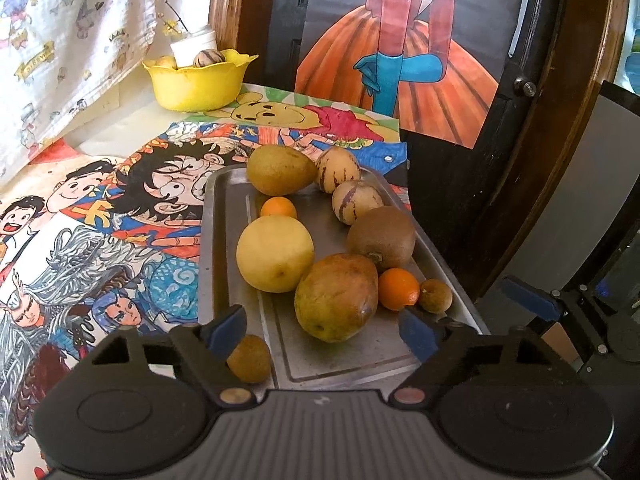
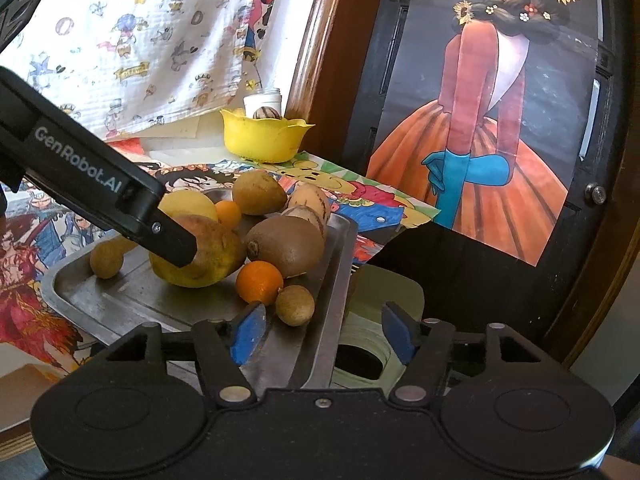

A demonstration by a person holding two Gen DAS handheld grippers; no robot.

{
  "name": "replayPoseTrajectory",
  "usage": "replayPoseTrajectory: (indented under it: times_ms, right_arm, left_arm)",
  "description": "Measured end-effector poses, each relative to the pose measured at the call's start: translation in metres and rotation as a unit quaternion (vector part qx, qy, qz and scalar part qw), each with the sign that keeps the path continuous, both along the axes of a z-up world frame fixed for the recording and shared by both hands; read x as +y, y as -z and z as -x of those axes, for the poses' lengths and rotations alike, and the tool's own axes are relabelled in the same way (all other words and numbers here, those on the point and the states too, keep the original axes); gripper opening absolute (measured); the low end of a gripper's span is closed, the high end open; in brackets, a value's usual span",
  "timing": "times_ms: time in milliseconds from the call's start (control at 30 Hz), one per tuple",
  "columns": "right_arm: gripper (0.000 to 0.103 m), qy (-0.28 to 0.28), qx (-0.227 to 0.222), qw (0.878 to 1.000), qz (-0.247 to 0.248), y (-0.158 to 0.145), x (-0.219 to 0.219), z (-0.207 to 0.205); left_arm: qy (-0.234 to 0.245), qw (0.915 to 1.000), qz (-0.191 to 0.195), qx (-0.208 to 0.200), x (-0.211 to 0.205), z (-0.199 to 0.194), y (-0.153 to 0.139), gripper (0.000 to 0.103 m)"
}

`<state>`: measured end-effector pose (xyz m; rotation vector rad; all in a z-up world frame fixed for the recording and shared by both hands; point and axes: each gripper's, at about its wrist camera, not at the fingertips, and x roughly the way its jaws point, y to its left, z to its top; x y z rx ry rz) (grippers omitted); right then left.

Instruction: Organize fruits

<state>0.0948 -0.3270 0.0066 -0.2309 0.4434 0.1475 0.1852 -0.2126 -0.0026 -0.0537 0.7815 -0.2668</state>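
A metal tray point(image 1: 224, 240) holds several fruits: a mango point(image 1: 336, 298), a yellow round fruit point(image 1: 274, 254), a kiwi point(image 1: 382, 236), two small oranges point(image 1: 398, 288), striped pepino melons point(image 1: 338, 168) and small brown longans point(image 1: 436, 295). My left gripper point(image 1: 324, 330) is open just in front of the mango, a longan point(image 1: 249, 358) beside its left finger. My right gripper point(image 2: 322, 334) is open over the tray's right rim point(image 2: 338, 280), near a longan point(image 2: 295, 305) and an orange point(image 2: 259, 282). A yellow bowl point(image 1: 198, 84) at the back holds a pepino, a yellow fruit and a white jar.
Cartoon drawings point(image 1: 100, 220) cover the table. A printed cloth point(image 1: 60, 40) hangs at the back left. A dark wooden frame with a poster point(image 2: 480, 140) stands to the right. The left gripper's arm point(image 2: 92, 184) crosses the right wrist view above the tray.
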Motion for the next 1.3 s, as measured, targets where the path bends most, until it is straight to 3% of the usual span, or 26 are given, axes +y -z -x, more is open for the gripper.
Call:
replayPoseTrajectory:
  times_ms: [467, 833, 1300]
  right_arm:
    - [0.084, 0.012, -0.012, 1.0, -0.021, -0.008, -0.003, 0.015]
    - [0.094, 0.028, -0.02, 0.998, -0.048, -0.012, -0.004, 0.024]
    - [0.102, 0.043, -0.026, 0.995, -0.091, -0.02, 0.0, 0.033]
  left_arm:
    - [-0.005, 0.9994, 0.012, -0.033, 0.009, 0.02, -0.015, 0.102]
    - [-0.025, 0.9961, 0.028, -0.08, 0.021, 0.04, -0.024, 0.102]
    - [-0.065, 0.9902, 0.004, -0.124, 0.041, 0.057, -0.021, 0.102]
